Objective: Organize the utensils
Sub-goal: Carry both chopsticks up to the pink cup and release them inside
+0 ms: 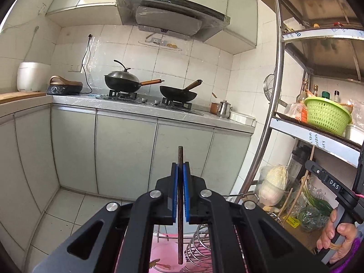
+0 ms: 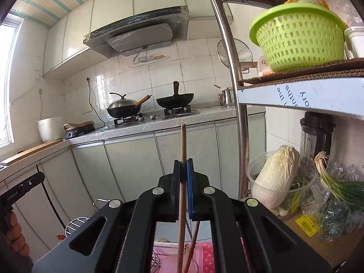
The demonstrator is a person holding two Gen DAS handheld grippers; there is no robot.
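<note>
Left hand-held gripper (image 1: 180, 177) clamps a dark chopstick (image 1: 180, 204) upright; right hand-held gripper (image 2: 183, 177) clamps a lighter chopstick (image 2: 182, 182), both above what looks like a pink rack (image 1: 163, 245). Thin sticks could pivot or slip.

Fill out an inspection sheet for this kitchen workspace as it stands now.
Surface: grey countertop with a gas hob; pink tray below the grippers.
Job's things: dark chopstick upright in the left gripper; light chopstick upright in the right gripper; another stick beneath.
Clutter: lidded wok, open wok, rice cooker, green basket, cabbage.
Grippers: both shut on chopsticks.
Cables: black cord down the tiled wall.
Surroundings: range hood, metal shelving rack, cabinets.
</note>
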